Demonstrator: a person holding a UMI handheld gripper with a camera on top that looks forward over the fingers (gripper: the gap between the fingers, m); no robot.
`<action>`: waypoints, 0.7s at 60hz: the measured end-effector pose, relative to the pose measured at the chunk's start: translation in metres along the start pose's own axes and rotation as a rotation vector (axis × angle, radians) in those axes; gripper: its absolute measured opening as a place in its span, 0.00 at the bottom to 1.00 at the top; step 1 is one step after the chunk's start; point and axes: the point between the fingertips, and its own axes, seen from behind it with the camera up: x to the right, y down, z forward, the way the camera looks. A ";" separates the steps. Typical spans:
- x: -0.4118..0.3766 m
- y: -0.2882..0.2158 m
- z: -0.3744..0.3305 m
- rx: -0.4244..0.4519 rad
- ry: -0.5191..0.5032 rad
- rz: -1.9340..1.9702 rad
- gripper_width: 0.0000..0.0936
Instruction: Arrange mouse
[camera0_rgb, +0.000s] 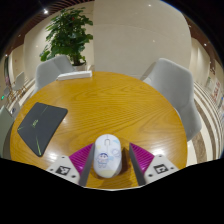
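A white mouse (107, 155) with a faint printed pattern lies on the round wooden table (115, 100), near its front edge. My gripper (110, 153) is open with the mouse standing between its magenta pads. The left pad (82, 159) is close against the mouse's side. The right pad (140, 158) stands off with a strip of table showing between it and the mouse. The mouse rests on the table.
A closed grey laptop (42, 122) lies on the table to the left of the fingers. Two grey chairs (55, 70) (172, 82) stand at the far side of the table. A potted plant (68, 35) stands behind the left chair.
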 end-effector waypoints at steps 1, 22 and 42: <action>0.000 0.000 0.000 0.000 0.001 0.001 0.71; -0.019 -0.050 -0.014 0.039 0.009 0.051 0.39; -0.204 -0.172 -0.022 0.159 -0.189 -0.016 0.38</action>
